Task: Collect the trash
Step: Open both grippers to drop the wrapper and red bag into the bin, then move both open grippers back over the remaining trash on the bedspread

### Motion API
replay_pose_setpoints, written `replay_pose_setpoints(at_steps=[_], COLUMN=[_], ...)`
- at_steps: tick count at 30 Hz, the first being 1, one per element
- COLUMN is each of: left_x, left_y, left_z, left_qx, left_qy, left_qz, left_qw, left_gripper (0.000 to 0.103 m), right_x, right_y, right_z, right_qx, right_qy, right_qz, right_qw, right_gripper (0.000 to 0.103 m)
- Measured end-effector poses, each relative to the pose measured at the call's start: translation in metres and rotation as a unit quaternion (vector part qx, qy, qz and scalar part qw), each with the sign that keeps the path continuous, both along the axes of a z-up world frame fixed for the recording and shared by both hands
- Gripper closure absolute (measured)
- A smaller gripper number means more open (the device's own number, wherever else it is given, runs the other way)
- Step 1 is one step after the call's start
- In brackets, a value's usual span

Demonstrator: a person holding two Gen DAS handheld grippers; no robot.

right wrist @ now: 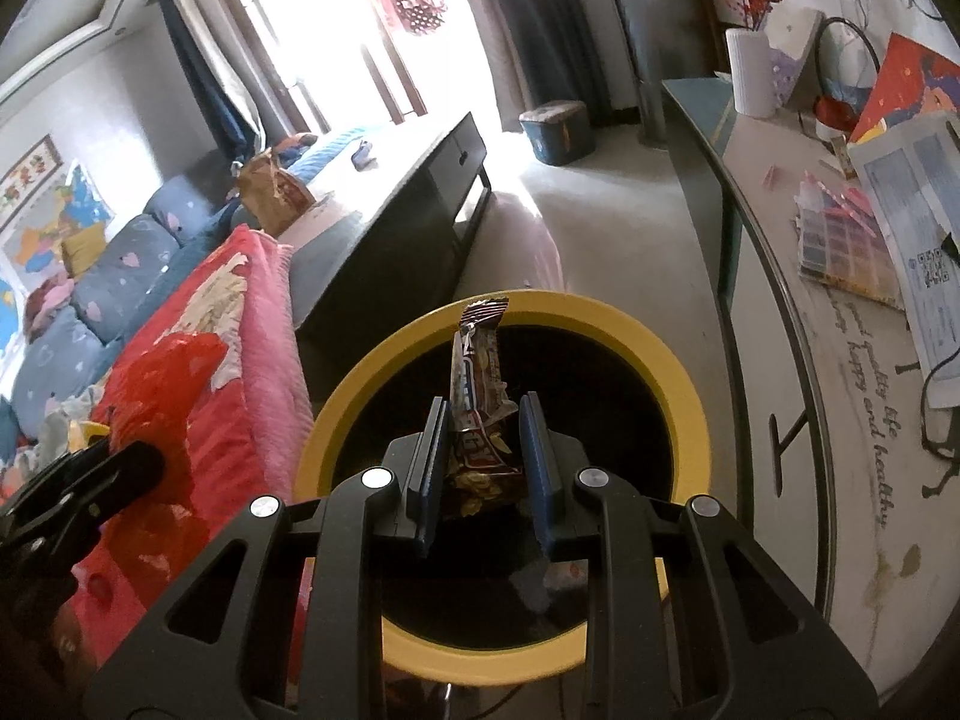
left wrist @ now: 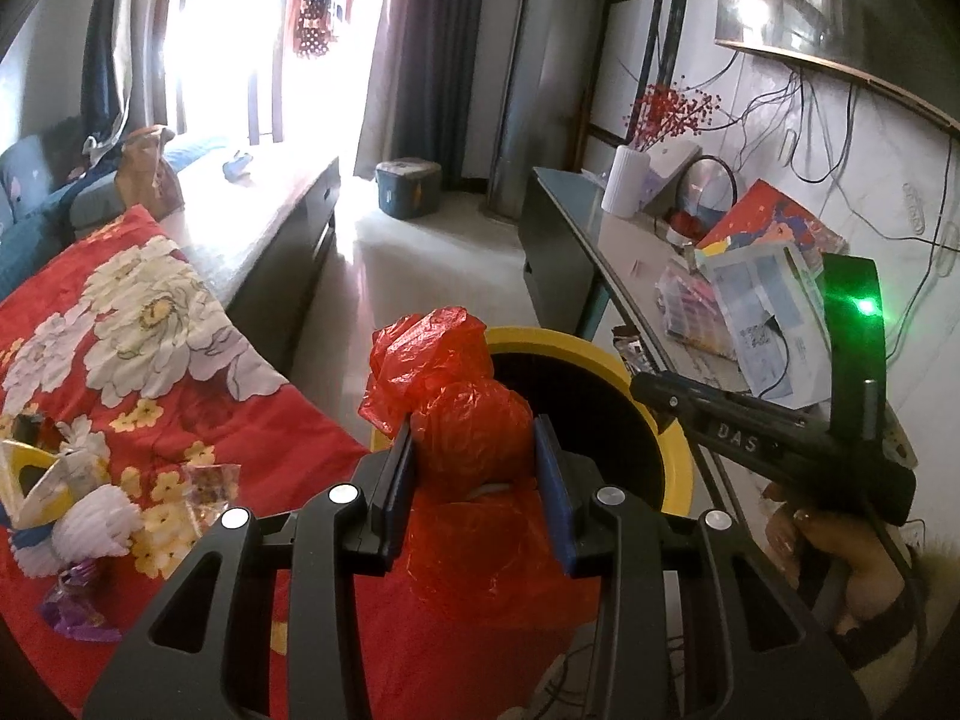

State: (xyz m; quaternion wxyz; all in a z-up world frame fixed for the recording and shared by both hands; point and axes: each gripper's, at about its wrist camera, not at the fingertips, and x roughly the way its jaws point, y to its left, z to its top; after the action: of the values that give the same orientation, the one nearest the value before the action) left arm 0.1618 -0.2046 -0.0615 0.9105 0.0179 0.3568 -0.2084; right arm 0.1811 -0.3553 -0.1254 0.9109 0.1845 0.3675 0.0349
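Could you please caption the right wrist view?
Right hand-held gripper holds a crinkled snack wrapper above the yellow-rimmed black bin.

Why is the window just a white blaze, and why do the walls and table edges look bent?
Left wrist view: daylight overexposes the window, though the red plastic bag stays sharp. Right wrist view: the same glare at the window, and the fisheye lens curves the table edge.

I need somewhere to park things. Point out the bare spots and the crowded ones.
Bare: the dark cabinet top beside the paper bag, and the floor between that cabinet and the side table. Crowded: the table's far end with papers, and the red quilt with wrappers.
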Motion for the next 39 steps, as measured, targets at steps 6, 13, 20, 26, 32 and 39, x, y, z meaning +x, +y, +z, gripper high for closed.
replay_pose_setpoints(at_steps=[6, 13, 20, 26, 32, 39], left_x=[0.011, 0.017, 0.010, -0.001, -0.013, -0.024], left_y=[-0.008, -0.011, 0.002, 0.025, 0.047, 0.065], left_z=[-0.006, -0.006, -0.001, 0.012, 0.024, 0.035], left_qx=[0.004, 0.000, -0.005, -0.016, -0.027, -0.033], left_qy=[0.007, 0.011, 0.005, -0.012, -0.026, -0.042], left_qz=[-0.006, -0.011, 0.009, 0.037, 0.056, 0.075], left_qw=[0.9999, 0.9999, 0.9999, 0.9991, 0.9977, 0.9957], left_gripper=[0.065, 0.029, 0.015, 0.014, 0.014, 0.014], right_x=[0.001, 0.001, -0.003, -0.007, -0.010, -0.016], right_y=[-0.002, -0.003, -0.001, 0.006, 0.017, 0.031], right_z=[-0.005, -0.009, -0.004, 0.008, 0.018, 0.028], right_qx=[0.006, 0.013, 0.010, -0.003, -0.011, -0.018], right_qy=[0.007, 0.012, 0.003, -0.016, -0.031, -0.045], right_qz=[-0.004, -0.013, -0.021, -0.015, 0.001, 0.018], right_qw=[1.000, 1.000, 1.000, 1.000, 0.999, 0.999], right_gripper=[0.084, 0.067, 0.054, 0.047, 0.044, 0.040])
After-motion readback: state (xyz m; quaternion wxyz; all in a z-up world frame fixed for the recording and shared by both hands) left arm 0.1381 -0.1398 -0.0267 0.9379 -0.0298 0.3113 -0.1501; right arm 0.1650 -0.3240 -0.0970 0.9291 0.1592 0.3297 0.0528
